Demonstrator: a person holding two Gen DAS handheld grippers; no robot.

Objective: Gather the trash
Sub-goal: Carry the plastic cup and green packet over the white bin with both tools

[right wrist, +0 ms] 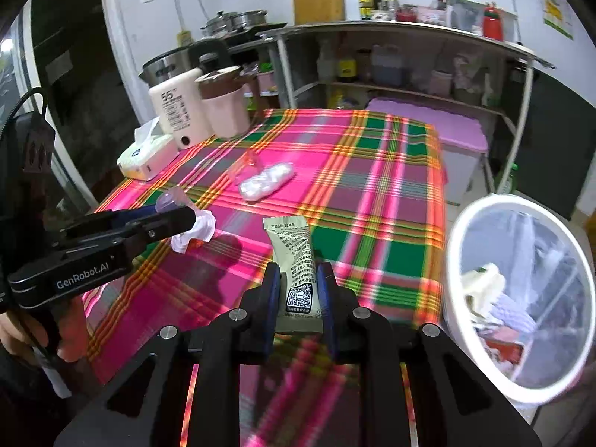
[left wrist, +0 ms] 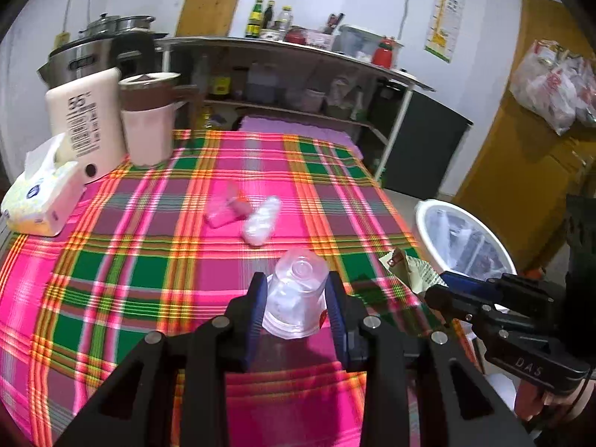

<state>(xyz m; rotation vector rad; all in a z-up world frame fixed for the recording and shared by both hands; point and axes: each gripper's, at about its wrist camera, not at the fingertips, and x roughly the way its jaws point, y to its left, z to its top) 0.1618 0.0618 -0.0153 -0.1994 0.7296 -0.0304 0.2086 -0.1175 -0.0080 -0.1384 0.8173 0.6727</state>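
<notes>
Holding a clear plastic cup between its two blue-padded fingers, our left gripper is clamped on the cup's sides above the plaid tablecloth; the cup lies with its long axis along the fingers, base pointing away from the camera toward the far end of the table and rim toward the gripper body. In the right wrist view we see the same cup at the left gripper's tip, with a piece of crumpled white material just below it; we cannot tell whether that material is inside the cup or only touching it. Our right gripper is closed on a pale green printed packet, gripped on its two long edges near the end that carries a QR code; the packet's long axis runs along the fingers, its crimped end pointing forward over the cloth and tilted slightly left. In the left wrist view that packet shows at the right edge of the table, next to the rim of the white bin. The bin stands off the table's right side, lined with a clear bag and already containing paper and wrappers. Near the middle of the cloth lie a white crumpled wrapper and, touching it, a pink transparent piece. A tissue pack, a white bottle and a pink jug stand at the far left corner.
</notes>
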